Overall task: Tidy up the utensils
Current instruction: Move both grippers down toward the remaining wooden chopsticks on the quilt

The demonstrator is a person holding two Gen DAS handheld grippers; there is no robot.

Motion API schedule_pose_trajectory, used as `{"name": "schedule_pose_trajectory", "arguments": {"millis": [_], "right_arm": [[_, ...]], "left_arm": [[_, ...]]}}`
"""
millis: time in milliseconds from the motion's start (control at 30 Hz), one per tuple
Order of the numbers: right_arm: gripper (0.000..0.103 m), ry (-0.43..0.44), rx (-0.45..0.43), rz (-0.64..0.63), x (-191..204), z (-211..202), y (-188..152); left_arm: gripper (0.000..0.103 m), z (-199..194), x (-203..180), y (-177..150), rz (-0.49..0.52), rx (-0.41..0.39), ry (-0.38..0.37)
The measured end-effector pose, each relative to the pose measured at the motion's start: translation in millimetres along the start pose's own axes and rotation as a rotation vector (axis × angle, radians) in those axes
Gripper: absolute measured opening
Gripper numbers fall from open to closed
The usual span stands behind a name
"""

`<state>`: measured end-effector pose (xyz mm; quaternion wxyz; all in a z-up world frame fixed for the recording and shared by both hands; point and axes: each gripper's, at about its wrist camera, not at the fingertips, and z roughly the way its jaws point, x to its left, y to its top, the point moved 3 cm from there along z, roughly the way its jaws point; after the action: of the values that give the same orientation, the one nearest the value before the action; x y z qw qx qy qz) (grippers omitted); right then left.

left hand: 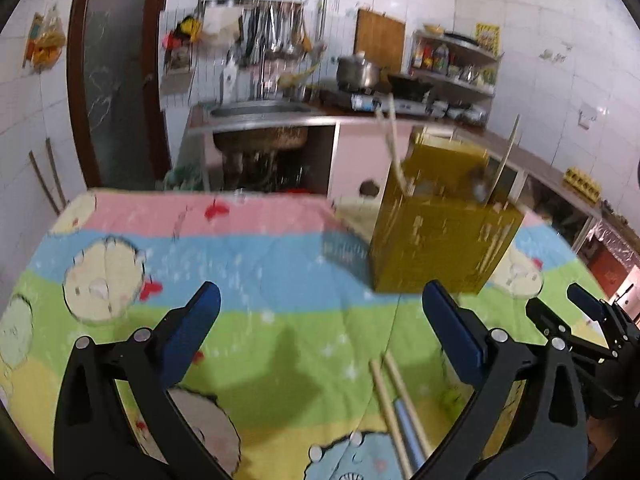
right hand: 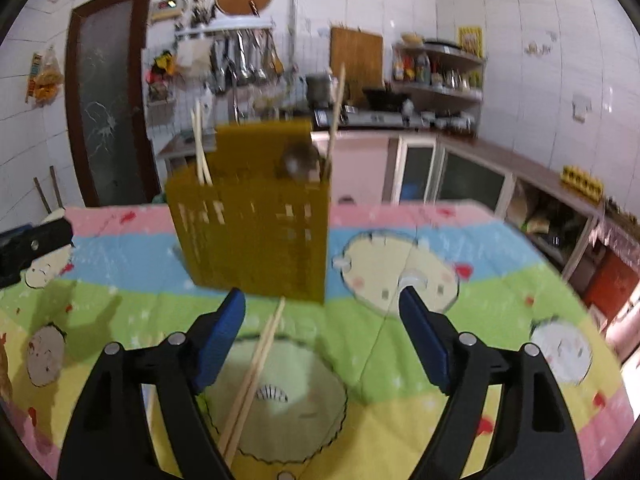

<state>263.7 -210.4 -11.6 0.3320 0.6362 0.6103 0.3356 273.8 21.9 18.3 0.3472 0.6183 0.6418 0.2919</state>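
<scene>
The left gripper (left hand: 320, 320) hangs above the striped, cartoon-printed cloth (left hand: 256, 248) with its blue-padded fingers (left hand: 188, 336) spread wide and nothing between them. Just inside its right finger, low in the left wrist view, lie the near ends of a pair of pale wooden chopsticks (left hand: 394, 400) with a grey metal utensil (left hand: 408, 432) beside them; what that utensil is I cannot tell. Beyond the right fingertip stands the olive-yellow perforated plastic utensil holder (left hand: 444, 232), upright on the cloth, with a few chopsticks already sticking out of it.

The right gripper (right hand: 322, 312) is also spread, pinching nothing. The loose chopsticks (right hand: 256, 368) lie on the cloth between its fingers, closer to the left pad, running from the palm side towards the holder (right hand: 256, 224), which stands just ahead of the fingertips.

The step in hand looks like picking up this loose pair. To do it well, the right gripper should shift so the sticks sit midway between the pads, descend until the tips nearly meet the cloth, and close across both sticks together near their middle so neither pivots or drops. The soft cloth may bunch, so keep the pads just off it.
</scene>
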Motion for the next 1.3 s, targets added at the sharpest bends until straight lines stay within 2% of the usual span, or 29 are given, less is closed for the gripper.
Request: {"name": "schedule_pose_trajectory", "arguments": {"millis": [100, 400, 767, 1300], "right_arm": [[0.078, -0.003, 0.053, 0.019, -2.5, 15.0, -14.5], [0.078, -0.025, 0.113, 0.04, -5.5, 37.0, -17.2], [0.078, -0.027, 0.17, 0.015, 8.3, 53.0, -22.9], [0.078, -0.031, 0.223, -0.006, 16.1, 59.4, -27.2]], "left_arm": [[0.098, 16.2, -1.8, -15.7, -0.006, 0.053, 0.002], [0.098, 52.7, 2.3, -44.4, -0.005, 0.152, 0.031], [0.098, 74.2, -0.7, -62.3, 0.032, 0.259, 0.048], [0.098, 68.5, -13.8, -65.1, 0.07, 0.242, 0.045]]}}
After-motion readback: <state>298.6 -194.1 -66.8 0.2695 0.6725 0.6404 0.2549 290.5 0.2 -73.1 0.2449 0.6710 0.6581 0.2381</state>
